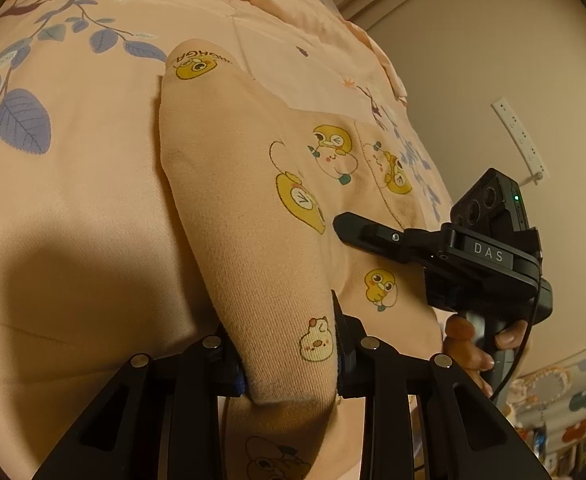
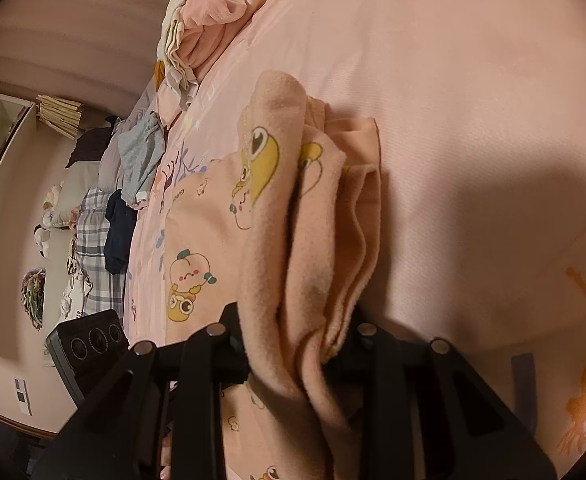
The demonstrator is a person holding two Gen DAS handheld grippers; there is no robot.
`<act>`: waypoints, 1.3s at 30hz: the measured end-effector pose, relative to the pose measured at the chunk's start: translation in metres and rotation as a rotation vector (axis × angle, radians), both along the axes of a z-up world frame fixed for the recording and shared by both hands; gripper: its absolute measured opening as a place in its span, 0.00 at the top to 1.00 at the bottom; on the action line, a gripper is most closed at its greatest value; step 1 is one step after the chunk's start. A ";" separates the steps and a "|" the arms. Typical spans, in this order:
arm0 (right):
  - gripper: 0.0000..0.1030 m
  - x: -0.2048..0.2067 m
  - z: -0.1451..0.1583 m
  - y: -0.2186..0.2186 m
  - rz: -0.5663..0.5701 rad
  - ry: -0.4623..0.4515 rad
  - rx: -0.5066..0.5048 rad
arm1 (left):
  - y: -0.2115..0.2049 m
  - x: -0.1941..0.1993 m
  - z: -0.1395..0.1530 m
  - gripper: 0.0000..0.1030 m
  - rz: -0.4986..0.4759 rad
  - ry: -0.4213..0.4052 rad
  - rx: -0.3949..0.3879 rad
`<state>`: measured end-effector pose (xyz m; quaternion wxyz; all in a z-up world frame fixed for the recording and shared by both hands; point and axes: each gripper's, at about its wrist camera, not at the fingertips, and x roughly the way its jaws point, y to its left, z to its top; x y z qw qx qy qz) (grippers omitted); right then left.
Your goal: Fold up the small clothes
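A small peach garment with yellow cartoon prints lies on the pink bedsheet. My left gripper is shut on a thick fold of it near the camera. My right gripper is shut on a bunched fold of the same garment, whose layers stand up between the fingers. In the left wrist view the right gripper reaches in from the right, held by a hand, its finger lying on the garment.
A pile of pink and cream clothes lies at the far end of the bed. Grey, checked and dark clothes hang along the bed's left edge. A wall with a power strip stands to the right.
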<state>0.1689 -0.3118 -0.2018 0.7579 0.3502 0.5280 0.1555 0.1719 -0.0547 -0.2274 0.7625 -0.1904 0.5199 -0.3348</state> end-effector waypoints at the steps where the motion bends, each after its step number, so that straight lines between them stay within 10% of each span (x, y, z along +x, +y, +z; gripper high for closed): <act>1: 0.73 0.000 0.000 0.000 0.000 -0.001 0.000 | 0.000 0.000 0.000 0.71 0.002 0.000 0.002; 39: 0.73 -0.006 0.014 0.005 0.008 -0.071 -0.063 | -0.002 -0.001 0.011 0.74 0.031 -0.069 0.048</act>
